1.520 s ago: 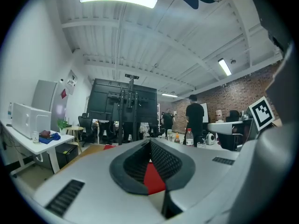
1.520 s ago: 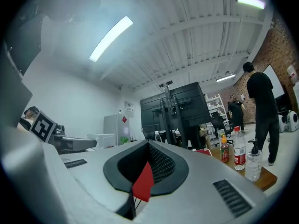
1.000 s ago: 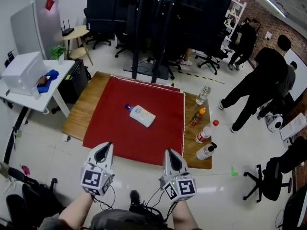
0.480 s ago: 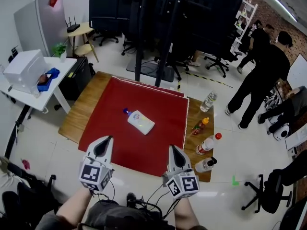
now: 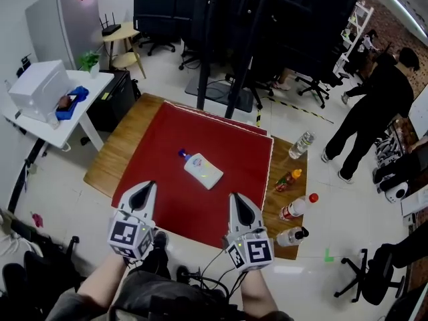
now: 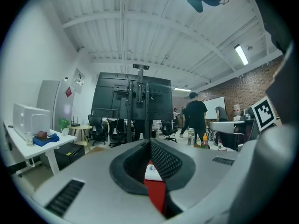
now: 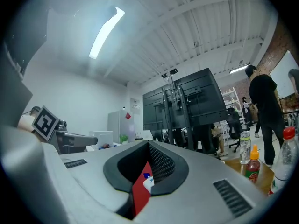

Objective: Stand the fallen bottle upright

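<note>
Bottle (image 5: 202, 169) lies flat on red cloth (image 5: 160, 146) over our counter (image 5: 114, 169); we hold left gripper (image 5: 143, 187) and right gripper (image 5: 239, 198) closed, empty, well short of it

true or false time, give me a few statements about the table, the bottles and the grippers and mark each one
1. The flat white plastic bottle with a blue cap lies on its side on the red cloth. True.
2. The right gripper is clamped on that bottle. False: it is shut and empty, near the table's front edge, apart from the bottle.
3. A clear water bottle stands on the bare wooden table to the right of the cloth. True.
4. The white bottle's blue cap points toward the person holding the grippers. False: the cap end faces away, toward the table's far side.
</note>
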A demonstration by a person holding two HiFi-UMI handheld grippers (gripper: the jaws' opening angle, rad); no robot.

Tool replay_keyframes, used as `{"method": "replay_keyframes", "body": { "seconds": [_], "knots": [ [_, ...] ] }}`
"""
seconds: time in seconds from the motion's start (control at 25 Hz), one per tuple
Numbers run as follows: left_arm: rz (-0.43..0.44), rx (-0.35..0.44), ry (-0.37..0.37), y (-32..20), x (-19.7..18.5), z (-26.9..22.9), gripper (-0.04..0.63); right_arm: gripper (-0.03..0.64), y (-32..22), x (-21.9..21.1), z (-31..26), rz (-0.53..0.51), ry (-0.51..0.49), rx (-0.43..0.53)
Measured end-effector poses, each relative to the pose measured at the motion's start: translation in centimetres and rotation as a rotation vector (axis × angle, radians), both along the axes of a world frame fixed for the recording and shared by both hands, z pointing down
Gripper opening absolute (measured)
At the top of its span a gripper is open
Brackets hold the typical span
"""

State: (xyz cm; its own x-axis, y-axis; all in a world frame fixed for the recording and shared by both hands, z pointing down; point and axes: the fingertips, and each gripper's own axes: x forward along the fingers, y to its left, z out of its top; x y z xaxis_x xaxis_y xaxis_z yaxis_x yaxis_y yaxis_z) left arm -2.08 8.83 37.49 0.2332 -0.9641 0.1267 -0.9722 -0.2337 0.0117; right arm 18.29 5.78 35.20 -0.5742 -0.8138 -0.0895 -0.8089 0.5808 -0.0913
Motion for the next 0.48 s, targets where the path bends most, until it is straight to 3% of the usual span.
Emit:
{"method": "replay_keyframes", "body": {
  "seconds": [0.48],
  "knots": [
    [0.088, -0.044, 0.016, -9.5, -4.8, 2.3, 0.035, 0.003, -7.4, -4.8, 1.2, 0.088, -0.006, -0.029]
  ]
}}
